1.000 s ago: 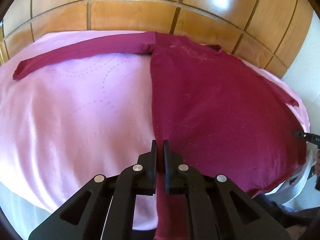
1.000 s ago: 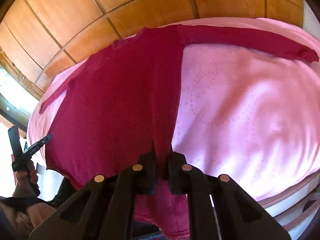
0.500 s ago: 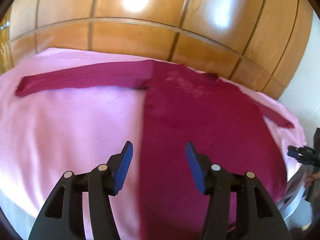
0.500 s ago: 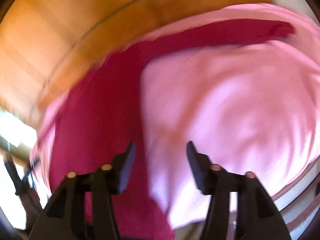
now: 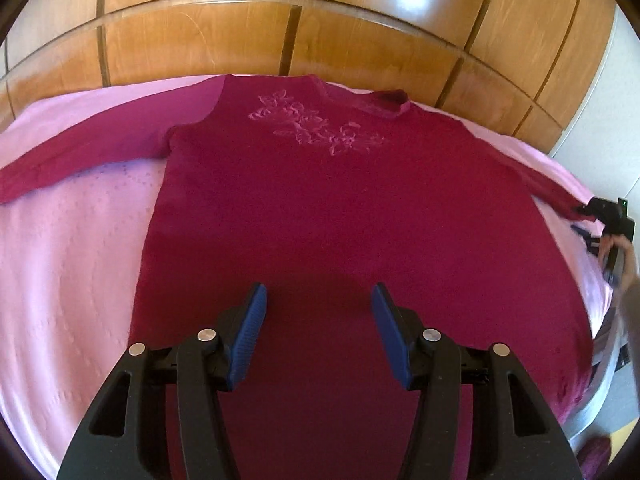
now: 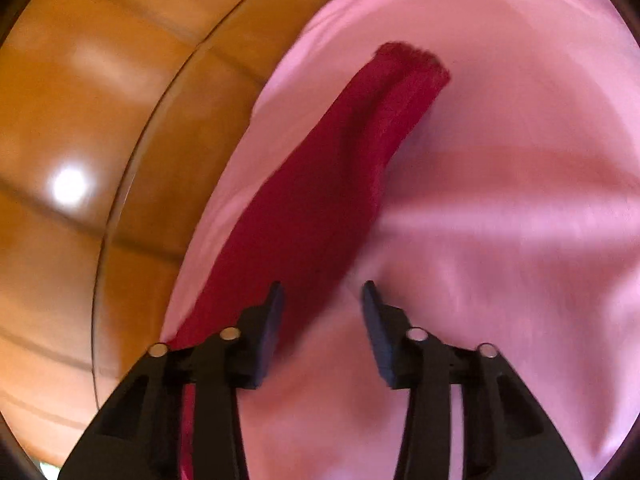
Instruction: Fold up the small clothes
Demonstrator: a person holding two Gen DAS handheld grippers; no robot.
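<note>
Left wrist view: the left gripper (image 5: 318,312) hangs with its blue-padded jaws spread wide and nothing between them, over the lower body of a dark red long-sleeved top (image 5: 340,208). The top lies flat, front up, on a pink bedspread (image 5: 68,248), both sleeves stretched out sideways, a raised flower embroidery (image 5: 316,126) below the collar. Behind stands a glossy panelled wooden headboard (image 5: 320,32). The knit looks soft, light and limp; it will likely sag and crease when lifted, so hems, cuffs and shoulder seams seem the best places to pinch. At the far right edge the right gripper (image 5: 610,216) sits near the sleeve's cuff

Right wrist view: motion-blurred. The right gripper (image 6: 322,300) is open wide and holds nothing, pointing along one sleeve (image 6: 320,200), which lies on the bedspread (image 6: 500,200) and ends in a ribbed cuff (image 6: 412,66). That cuff looks the natural hold for folding the sleeve inward
</note>
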